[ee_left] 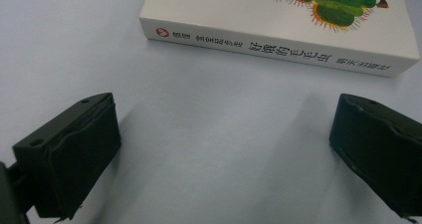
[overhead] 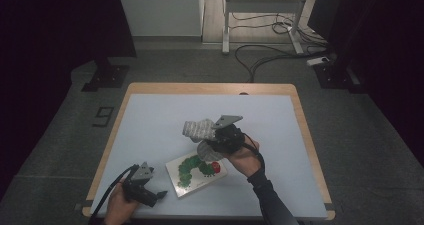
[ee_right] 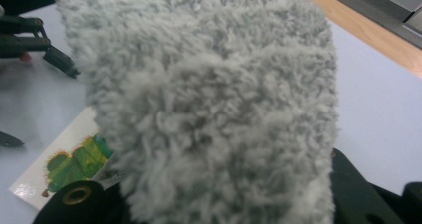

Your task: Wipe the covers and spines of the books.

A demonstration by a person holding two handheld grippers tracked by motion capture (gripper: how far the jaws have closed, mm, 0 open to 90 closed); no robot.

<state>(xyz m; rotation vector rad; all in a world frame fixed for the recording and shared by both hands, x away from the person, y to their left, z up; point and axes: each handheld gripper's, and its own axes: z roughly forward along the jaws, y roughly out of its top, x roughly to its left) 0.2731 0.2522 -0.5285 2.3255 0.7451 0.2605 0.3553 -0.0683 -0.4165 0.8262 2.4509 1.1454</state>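
A fluffy grey cloth (ee_right: pixel 209 104) is held between the jaws of the right gripper (overhead: pixel 216 133), which are closed on its lower part. In the right gripper view the fleece is seen rising from between the two black jaws and spreading well beyond them on both sides, so that the jaw tips themselves are covered. In the high view the cloth (overhead: pixel 198 128) is seen bunched in front of that gripper, lifted clear of the worktop (overhead: pixel 150 120), with part of it hanging just above the far corner of a picture book (overhead: pixel 196 172).

The book is laid flat on the pale worktop, its cover printed with a green caterpillar. In the right gripper view it (ee_right: pixel 69 167) is seen below and to one side of the held cloth, beyond the jaws.

The jaws of the left gripper (overhead: pixel 159 195) are set wide apart, with nothing between them. In the left gripper view the book (ee_left: pixel 278 30) is seen lying just ahead of the open jaws, its white spine turned toward them and not touched by either. Bare worktop (ee_left: pixel 219 149) is seen in the gap between the two jaws.
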